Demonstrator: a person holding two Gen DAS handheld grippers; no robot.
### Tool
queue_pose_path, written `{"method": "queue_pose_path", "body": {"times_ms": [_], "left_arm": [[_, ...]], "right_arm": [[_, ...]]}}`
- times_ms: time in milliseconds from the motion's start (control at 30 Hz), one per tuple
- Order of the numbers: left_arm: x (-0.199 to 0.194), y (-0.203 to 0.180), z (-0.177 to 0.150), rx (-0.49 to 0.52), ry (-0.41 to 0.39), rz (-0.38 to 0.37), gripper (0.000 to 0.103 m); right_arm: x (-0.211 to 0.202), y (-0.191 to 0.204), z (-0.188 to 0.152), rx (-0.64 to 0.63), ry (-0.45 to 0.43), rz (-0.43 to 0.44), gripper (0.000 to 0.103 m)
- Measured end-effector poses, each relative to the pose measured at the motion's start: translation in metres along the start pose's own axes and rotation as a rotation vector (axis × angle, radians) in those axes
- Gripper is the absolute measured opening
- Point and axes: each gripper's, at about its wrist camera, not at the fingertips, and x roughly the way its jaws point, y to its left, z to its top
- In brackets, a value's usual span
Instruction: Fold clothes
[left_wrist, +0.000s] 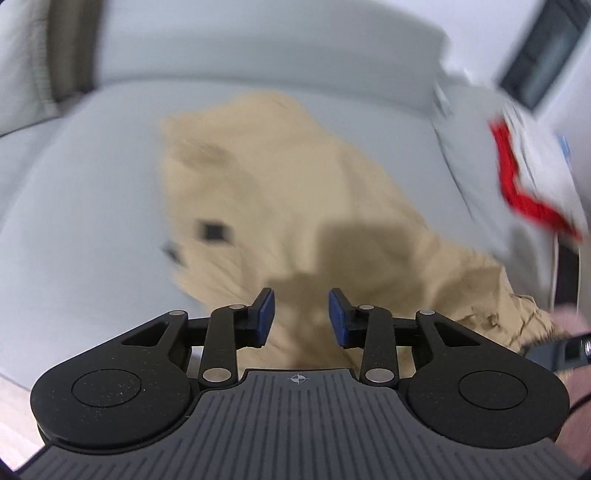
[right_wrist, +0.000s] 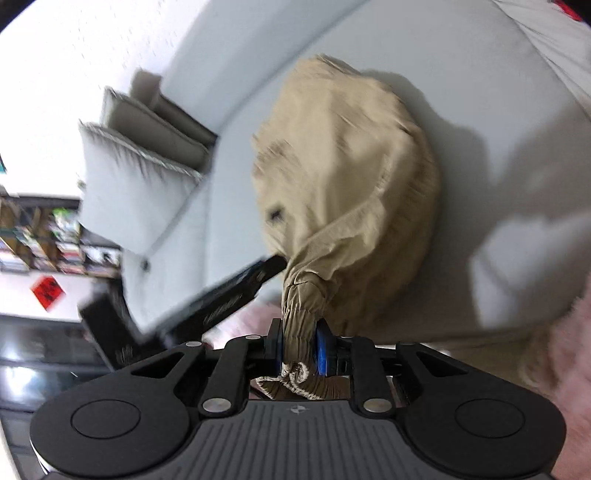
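The tan garment (right_wrist: 343, 184), which looks like a pair of drawstring shorts or trousers, is lying bunched on the pale grey sofa seat (right_wrist: 461, 74), and the right hand-held gripper (right_wrist: 300, 349) is pinching its gathered elastic waistband, with the cream drawstring (right_wrist: 297, 373) hanging just behind the pads. Gripping at the waistband is giving a firm, thick edge to hold, so the cloth is hanging from that point in a cone while most of it is resting on the cushion; this reads as lifting the piece to shake it out before any fold is made. The left hand-held gripper (left_wrist: 301, 317) is hovering over the same garment (left_wrist: 295, 192) with its jaws partly apart and nothing between them, probably waiting to catch a second corner so the fabric can be spread flat. A white and red item (left_wrist: 524, 177) is sitting at the sofa's far side, apart from the tan cloth. Both views are blurred, so finer details of the fabric are not clear. Folding proper is not yet under way.
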Motion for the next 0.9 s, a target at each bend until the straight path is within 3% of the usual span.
{"method": "queue_pose_path", "body": {"times_ms": [133,267,400,467,533,667,733,800,900], "left_arm": [[-0.023,0.031,0.01,-0.089,-0.077,0.049,0.039],[-0.024,0.042,0.003,-0.134,-0.096,0.041,0.04],[-0.022,0.056,-0.007,-0.149,-0.083,0.042,0.049],[-0.029,0.072,-0.008,-0.146,-0.077,0.041,0.053],[-0.025,0.074,-0.013,-0.141,-0.074,0.021,0.055],[-0.025,0.072,-0.021,-0.137,-0.068,-0.018,0.059],[-0.015,0.066,-0.018,-0.134,-0.061,-0.023,0.059],[-0.004,0.061,-0.013,-0.129,-0.062,-0.009,0.059],[0.015,0.058,-0.003,-0.141,-0.063,0.021,0.052]], "right_arm": [[0.026,0.026,0.044,0.04,-0.068,0.037,0.019],[0.064,0.042,0.088,0.071,-0.117,0.034,0.023],[0.102,0.043,0.118,0.05,-0.105,0.004,0.061],[0.103,0.045,0.128,0.042,-0.133,-0.045,0.063],[0.084,0.043,0.126,-0.019,-0.164,0.015,0.068],[0.062,0.042,0.116,-0.253,-0.193,-0.074,0.065],[0.062,0.044,0.106,-0.513,-0.171,-0.212,0.056],[0.075,0.045,0.098,-0.691,-0.139,-0.301,0.049],[0.098,0.046,0.091,-0.894,-0.104,-0.384,0.049]]}}
